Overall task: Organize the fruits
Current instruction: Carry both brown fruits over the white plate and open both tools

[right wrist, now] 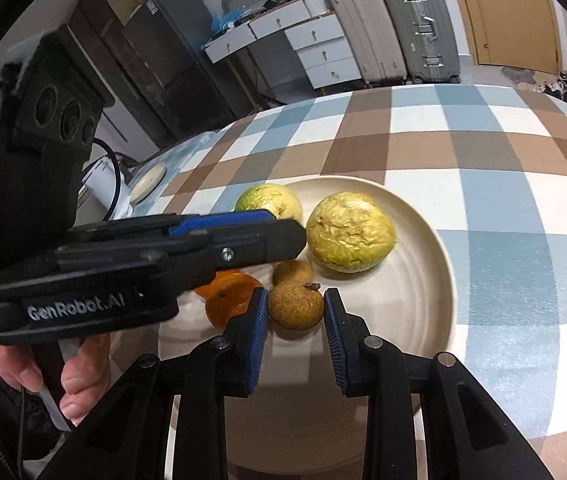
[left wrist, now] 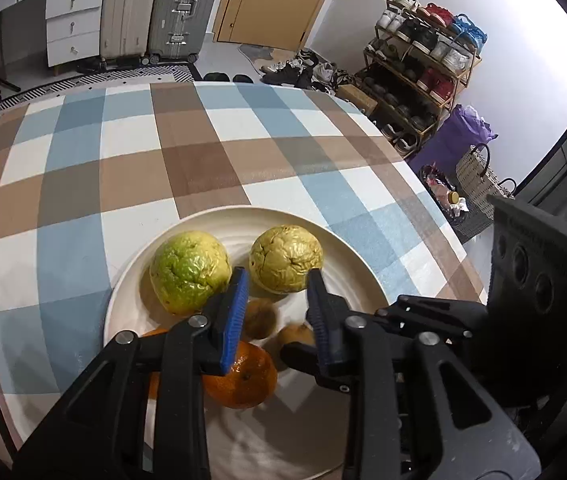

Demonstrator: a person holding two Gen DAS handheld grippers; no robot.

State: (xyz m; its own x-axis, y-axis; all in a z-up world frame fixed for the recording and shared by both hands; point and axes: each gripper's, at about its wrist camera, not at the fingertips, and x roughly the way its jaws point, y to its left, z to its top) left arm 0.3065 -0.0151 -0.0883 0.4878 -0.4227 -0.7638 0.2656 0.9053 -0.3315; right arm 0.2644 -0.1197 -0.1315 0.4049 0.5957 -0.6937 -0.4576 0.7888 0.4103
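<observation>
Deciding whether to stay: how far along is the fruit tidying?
Nearly done. A green fruit, a yellowish fruit, an orange and a brown fruit lie on the plate. The right gripper pinches a second brown fruit there; the left gripper is open. No fruit shows on the tablecloth.

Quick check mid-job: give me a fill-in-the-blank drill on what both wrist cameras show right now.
1. All the fruit lies on one white ___.
2. It carries ___ large wrinkled green fruits.
3. The right gripper grips the small brown fruit between its ___ pads.
4. Beyond the checked tablecloth, two ___ stand beside the white drawers.

Missing words: plate; two; blue; suitcases
</observation>
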